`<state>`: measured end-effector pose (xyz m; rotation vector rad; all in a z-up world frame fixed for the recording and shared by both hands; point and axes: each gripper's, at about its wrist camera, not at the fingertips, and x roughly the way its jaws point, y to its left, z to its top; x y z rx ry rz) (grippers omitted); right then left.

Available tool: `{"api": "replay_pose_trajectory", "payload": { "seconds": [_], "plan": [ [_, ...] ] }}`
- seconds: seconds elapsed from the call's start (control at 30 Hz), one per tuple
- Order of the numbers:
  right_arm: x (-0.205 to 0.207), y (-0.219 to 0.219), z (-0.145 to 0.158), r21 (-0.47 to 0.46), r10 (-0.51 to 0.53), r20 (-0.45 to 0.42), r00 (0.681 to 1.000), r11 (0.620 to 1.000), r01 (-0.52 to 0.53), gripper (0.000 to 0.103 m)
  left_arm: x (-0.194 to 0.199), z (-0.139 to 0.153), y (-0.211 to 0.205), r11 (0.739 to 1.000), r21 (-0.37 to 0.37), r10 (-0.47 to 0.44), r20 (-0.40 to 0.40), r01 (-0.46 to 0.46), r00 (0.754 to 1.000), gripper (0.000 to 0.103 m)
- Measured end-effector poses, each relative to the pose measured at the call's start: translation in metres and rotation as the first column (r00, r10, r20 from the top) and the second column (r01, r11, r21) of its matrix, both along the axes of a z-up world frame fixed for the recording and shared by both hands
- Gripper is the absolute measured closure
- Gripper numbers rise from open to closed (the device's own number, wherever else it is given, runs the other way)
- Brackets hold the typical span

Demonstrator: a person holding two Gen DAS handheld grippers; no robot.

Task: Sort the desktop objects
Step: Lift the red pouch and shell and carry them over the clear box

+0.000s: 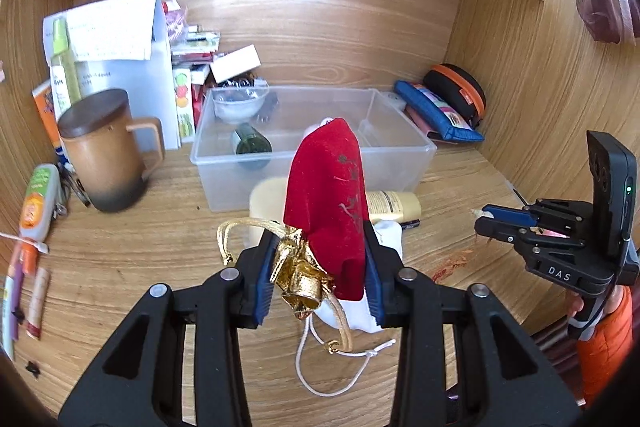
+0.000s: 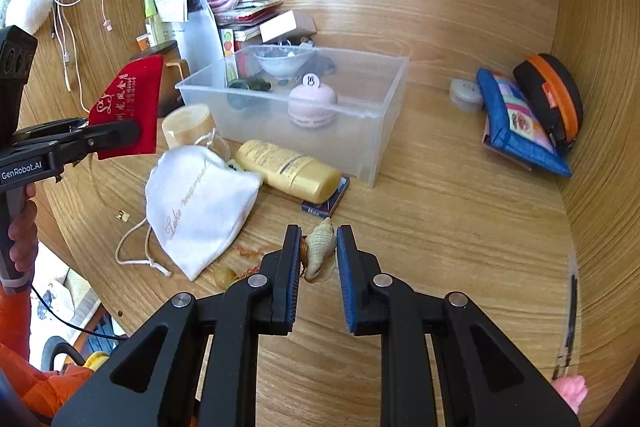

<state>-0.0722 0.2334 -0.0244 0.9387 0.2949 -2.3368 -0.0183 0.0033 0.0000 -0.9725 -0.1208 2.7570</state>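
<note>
Two tools are seen, each gripping one item. The left tool (image 1: 320,267) is clamped on a red velvet pouch (image 1: 330,203) with gold cord, lifted clear of the table (image 1: 132,259). The right tool (image 2: 318,259) is pinched on one seashell (image 2: 320,249) (tip pointing forward between the pads). One white drawstring pouch (image 2: 200,203) and one yellow bottle (image 2: 290,171) lie on the table, just in front of one clear plastic bin (image 2: 384,131), left of the seashell.
</note>
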Motion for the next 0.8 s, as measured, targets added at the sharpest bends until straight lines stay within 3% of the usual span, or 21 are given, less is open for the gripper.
{"api": "replay_pose_trajectory", "payload": {
  "seconds": [0.37, 0.8],
  "plan": [
    [-0.007, -0.001, 0.033, 0.004, -0.003, -0.078, 0.997, 1.0, 0.003, 0.087, -0.003, 0.026, -0.007, 0.999, -0.034, 0.0, -0.059, -0.002, 0.998, 0.066],
    [-0.019, -0.012, 0.071, 0.004, 0.013, -0.159, 0.987, 1.0, -0.012, 0.087, -0.02, 0.039, -0.017, 1.0, -0.024, -0.016, -0.054, 0.014, 0.998, 0.066]
  ]
}}
